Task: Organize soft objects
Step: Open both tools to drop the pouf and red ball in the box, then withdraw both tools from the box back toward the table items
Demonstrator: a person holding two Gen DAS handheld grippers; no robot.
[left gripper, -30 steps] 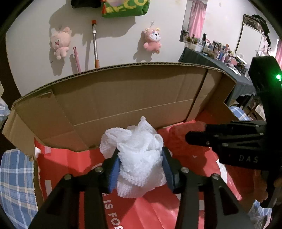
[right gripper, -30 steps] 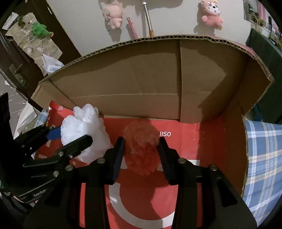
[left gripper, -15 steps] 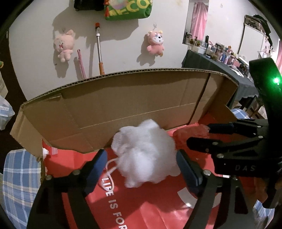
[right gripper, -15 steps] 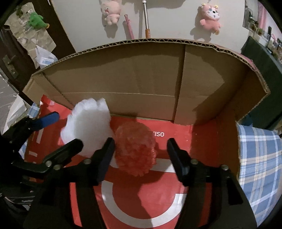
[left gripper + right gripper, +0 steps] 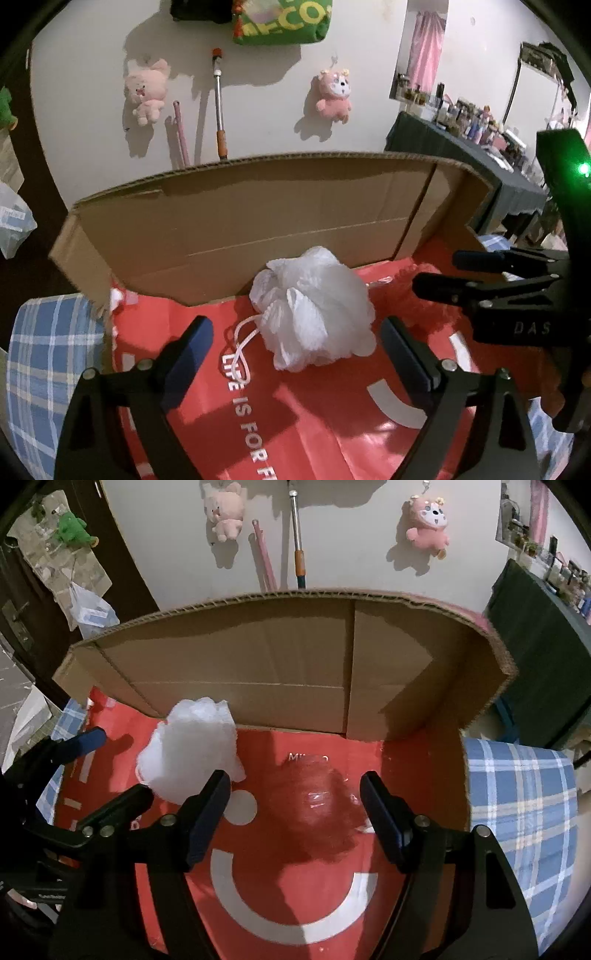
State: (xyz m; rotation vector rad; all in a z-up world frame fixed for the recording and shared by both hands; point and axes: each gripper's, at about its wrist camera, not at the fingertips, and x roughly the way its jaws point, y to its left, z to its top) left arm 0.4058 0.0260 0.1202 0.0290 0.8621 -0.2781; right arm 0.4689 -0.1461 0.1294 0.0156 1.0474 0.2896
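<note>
A white mesh bath pouf [image 5: 314, 310] with a white cord loop lies on the red floor of a cardboard box [image 5: 258, 218]; it also shows in the right wrist view [image 5: 192, 749]. A red mesh pouf [image 5: 314, 812] lies to its right, partly hidden in the left wrist view [image 5: 410, 299]. My left gripper [image 5: 297, 345] is open around the near side of the white pouf, not touching it. My right gripper [image 5: 295, 805] is open with the red pouf between its fingers, apart from them.
The box has a tall brown back wall [image 5: 258, 664] and a right wall [image 5: 472, 679]. A blue plaid cloth [image 5: 524, 805] lies under the box on both sides. Pink plush toys [image 5: 426, 524] hang on the wall behind. A cluttered dark table [image 5: 480, 147] stands at right.
Both grippers opened and let go of their poufs, then drew back a little. The white and red poufs now rest on the box floor.
</note>
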